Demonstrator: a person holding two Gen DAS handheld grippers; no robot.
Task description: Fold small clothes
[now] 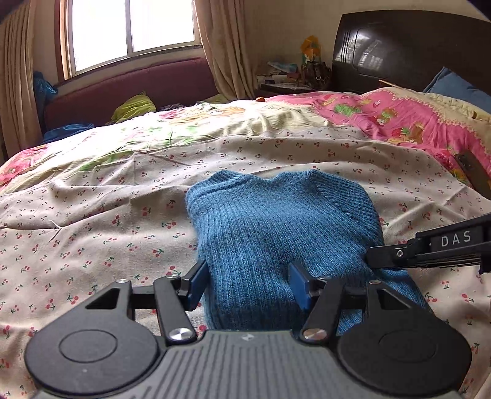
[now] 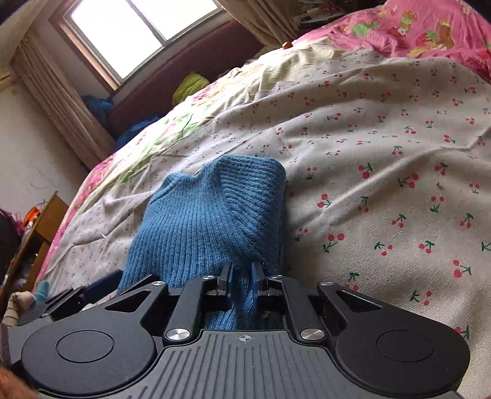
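Hidden from me: the near hem of the blue ribbed knit sweater [image 1: 276,221] disappears under both gripper bodies; I cannot tell how many layers lie there.
Cut off: in the left wrist view the right gripper [image 1: 373,259] enters from the right edge, and only its black arm lettered DAS and the finger ends show.
Hard to make out: the clutter on the dark bedside stand [image 1: 285,81] is too small to name.
Left gripper [image 1: 248,280]: I see its jaws standing apart, astride a raised fold of the sweater; the blue pads [image 1: 198,280] do not press the knit.
Right gripper, own view [image 2: 242,276]: jaws closed, pinching a bunched ridge of the sweater's near right edge.
Sweater, look: small, mid-blue, ribbed, folded into a compact block, a rounded fold at its far end.
Sweater, place: lying on the cream cherry-print bedsheet [image 1: 92,214], directly ahead of both grippers.
Surface: a rumpled bed, with a pink cartoon-print quilt [image 1: 399,116] towards the far right.
Room: a dark wooden headboard [image 1: 414,49], a bright window [image 1: 129,27] with beige curtains [image 1: 221,46], a maroon padded bench [image 1: 129,89] below it, and a yellow-green cloth [image 1: 135,106] on the bench.
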